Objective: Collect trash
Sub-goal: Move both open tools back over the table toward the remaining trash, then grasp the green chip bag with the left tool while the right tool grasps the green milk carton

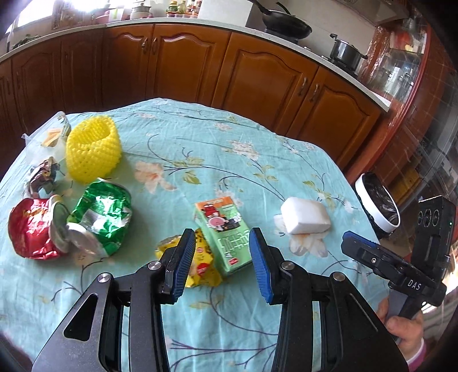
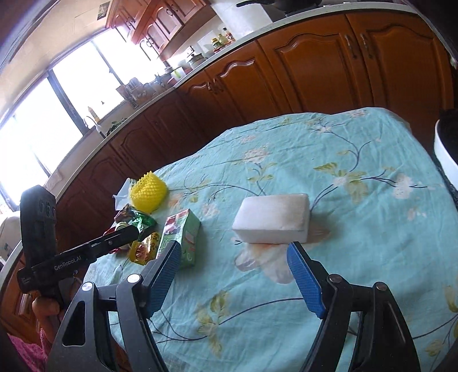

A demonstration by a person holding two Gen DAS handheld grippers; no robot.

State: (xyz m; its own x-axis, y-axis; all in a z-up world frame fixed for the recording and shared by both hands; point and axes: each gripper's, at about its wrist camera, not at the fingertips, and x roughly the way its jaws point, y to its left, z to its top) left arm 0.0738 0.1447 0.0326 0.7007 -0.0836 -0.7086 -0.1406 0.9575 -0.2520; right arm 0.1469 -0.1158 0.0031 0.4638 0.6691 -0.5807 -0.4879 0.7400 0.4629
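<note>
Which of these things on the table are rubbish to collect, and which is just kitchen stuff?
For the job: green carton, yellow wrapper, green bag, red bag, yellow foam net, white block, bin.
Just there: frying pan, pot, cabinets.

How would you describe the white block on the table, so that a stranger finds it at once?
Start at the table with the blue flowered cloth. Toward the side with the white-rimmed bin, a white block lies alone. Unlike the crumpled wrappers and green carton, it is plain, smooth and rectangular.
</note>
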